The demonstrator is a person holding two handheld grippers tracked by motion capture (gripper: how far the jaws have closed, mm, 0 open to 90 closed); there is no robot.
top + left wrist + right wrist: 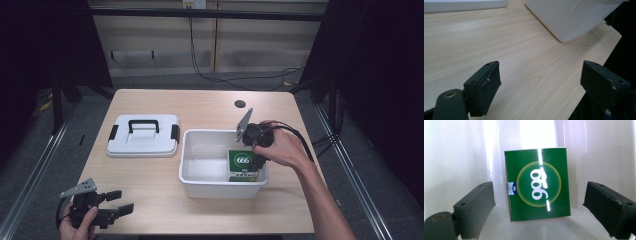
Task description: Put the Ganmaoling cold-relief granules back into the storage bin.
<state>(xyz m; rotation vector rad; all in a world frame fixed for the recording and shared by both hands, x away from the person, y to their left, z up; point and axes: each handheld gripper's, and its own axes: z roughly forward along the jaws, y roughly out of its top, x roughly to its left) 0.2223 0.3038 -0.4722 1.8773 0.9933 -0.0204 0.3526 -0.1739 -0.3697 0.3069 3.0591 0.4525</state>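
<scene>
box: green box (539, 185) centre frame, inside white bin (200, 172), lower right corner
right gripper (539, 205): jaws spread, box between them, untouched
left gripper (540, 85): jaws released, over bare table (499, 45)

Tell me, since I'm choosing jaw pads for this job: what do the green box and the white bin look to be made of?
The green box looks like thin cardboard with a glossy coat: bright streaks of glare cross its printed face and its edges are crisp folds. The white bin seems to be smooth moulded plastic: rounded corners, a rolled rim and a soft sheen on its inner walls.
</scene>
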